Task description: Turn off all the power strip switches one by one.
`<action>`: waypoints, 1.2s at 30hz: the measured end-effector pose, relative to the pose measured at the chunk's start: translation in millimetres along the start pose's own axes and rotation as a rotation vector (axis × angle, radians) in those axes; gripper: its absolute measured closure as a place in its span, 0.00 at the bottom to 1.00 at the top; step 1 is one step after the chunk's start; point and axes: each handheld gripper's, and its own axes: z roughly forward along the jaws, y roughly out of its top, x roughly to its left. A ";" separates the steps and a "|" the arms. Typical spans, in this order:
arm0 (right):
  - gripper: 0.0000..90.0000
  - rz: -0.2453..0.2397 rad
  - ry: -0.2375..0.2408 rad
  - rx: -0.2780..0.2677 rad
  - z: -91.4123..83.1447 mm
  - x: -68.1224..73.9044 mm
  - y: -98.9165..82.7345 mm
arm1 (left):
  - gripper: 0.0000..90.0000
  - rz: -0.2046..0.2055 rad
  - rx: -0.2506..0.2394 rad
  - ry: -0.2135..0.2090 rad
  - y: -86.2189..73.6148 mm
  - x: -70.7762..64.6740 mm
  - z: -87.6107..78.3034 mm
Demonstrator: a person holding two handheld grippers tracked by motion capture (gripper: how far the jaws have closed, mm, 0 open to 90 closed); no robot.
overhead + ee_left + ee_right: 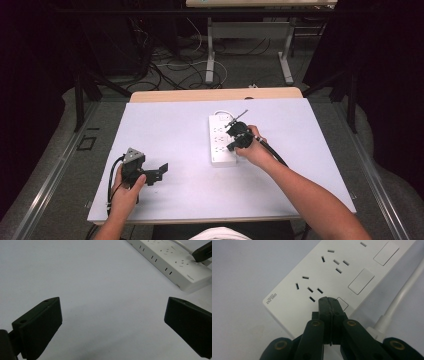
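While wide bare white desk (180,135) lies all round it, the left gripper (161,171) rests released at seven o'clock. Right of centre, the glossy, slotted power strip (218,141) lies flat; the right gripper (328,300), clenched empty, touches its switch, whose near end is hidden.

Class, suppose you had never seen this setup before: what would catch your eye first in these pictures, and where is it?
First, the white power strip lying near the middle of the pale table, with the right gripper pressed shut over its end rocker switch. Next, the left gripper near the table's front left, its jaws wide apart above bare tabletop. A white cable leaves the strip's end.
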 end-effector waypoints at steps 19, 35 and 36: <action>1.00 0.021 0.018 -0.045 2.4 -0.3 -2.9 | 0.02 -0.003 -0.011 0.003 -0.4 -0.5 0.5; 1.00 0.017 0.020 -0.038 2.9 -1.8 -5.7 | 0.02 0.000 -0.008 0.002 0.5 -1.0 1.9; 1.00 0.009 0.024 -0.031 2.8 -2.9 -5.5 | 0.02 0.002 0.002 -0.002 0.6 -0.7 1.2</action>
